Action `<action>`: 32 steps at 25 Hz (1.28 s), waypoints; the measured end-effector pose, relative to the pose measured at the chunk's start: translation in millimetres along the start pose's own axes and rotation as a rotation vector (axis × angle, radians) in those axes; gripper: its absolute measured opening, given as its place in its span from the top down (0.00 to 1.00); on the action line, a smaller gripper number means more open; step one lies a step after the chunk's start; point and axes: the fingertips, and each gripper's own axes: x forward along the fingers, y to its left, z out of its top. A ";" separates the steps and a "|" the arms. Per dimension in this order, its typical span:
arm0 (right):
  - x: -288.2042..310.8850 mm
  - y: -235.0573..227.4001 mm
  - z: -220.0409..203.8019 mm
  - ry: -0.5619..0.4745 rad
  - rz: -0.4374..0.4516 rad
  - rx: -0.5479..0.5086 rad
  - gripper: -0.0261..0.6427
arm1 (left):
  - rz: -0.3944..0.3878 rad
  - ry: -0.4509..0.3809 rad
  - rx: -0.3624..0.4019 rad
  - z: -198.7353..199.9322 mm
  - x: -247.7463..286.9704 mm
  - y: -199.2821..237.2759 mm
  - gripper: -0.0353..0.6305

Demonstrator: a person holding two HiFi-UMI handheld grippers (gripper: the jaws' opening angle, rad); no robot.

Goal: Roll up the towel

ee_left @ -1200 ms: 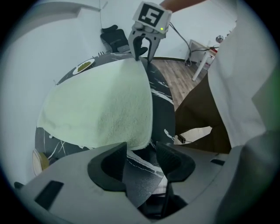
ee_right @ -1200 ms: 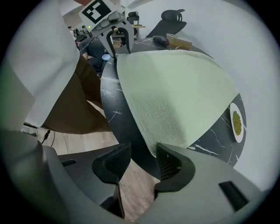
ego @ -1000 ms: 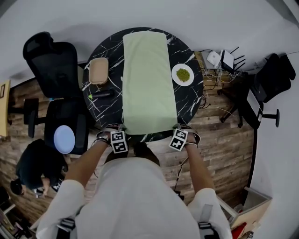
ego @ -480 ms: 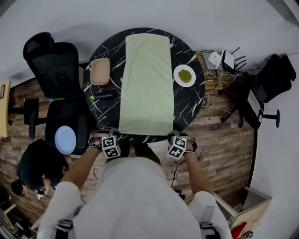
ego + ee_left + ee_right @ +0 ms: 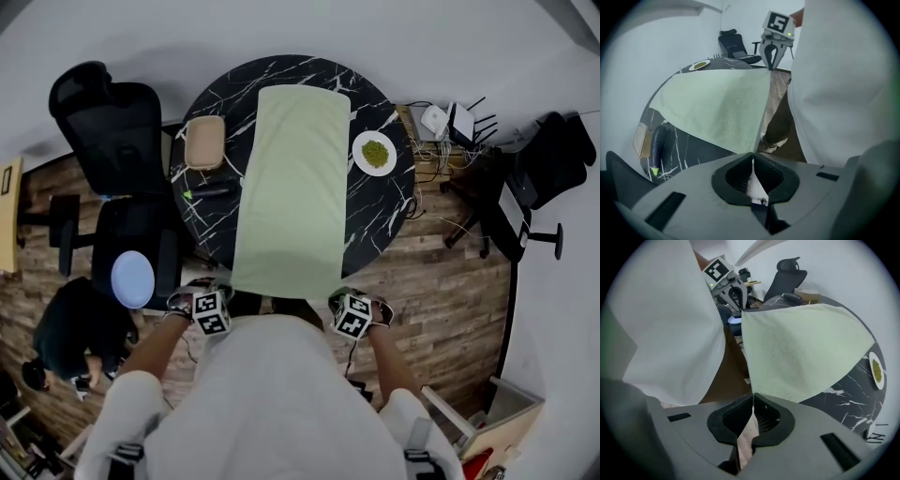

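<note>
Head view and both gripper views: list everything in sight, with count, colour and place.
towel: 1, pale green, lengthwise on the table, near end past its edge
table: 1, round, black marble with white veins, centre
box: 1, tan, on the table left of the towel
long object: 1, dark with a green tip, beside the box
plate: 1, white with green contents, right of the towel
office chairs: 2, black, left and right of the table
disc: 1, pale blue, on a black seat at left
bystander: 1, dark clothes, lower left
left gripper: grey, shut on the towel's near corner
right gripper: grey, shut on the other near corner
</note>
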 end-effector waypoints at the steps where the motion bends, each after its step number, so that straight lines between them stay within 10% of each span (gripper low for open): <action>1: -6.8 -6.5 3.4 -0.025 -0.018 0.021 0.95 | 0.017 -0.017 -0.032 3.7 -5.5 6.7 0.93; 17: -55.4 -184.1 52.9 -0.261 -0.466 0.252 0.88 | 0.331 -0.104 -0.286 44.0 -21.1 174.0 0.92; 20: -58.1 -184.1 49.5 -0.285 -0.527 0.286 0.81 | 0.280 -0.143 -0.343 44.5 -17.5 165.9 0.60; 32: 7.0 -83.9 53.6 -0.076 -0.424 -0.186 0.79 | 0.202 -0.079 -0.014 69.7 17.6 77.2 0.58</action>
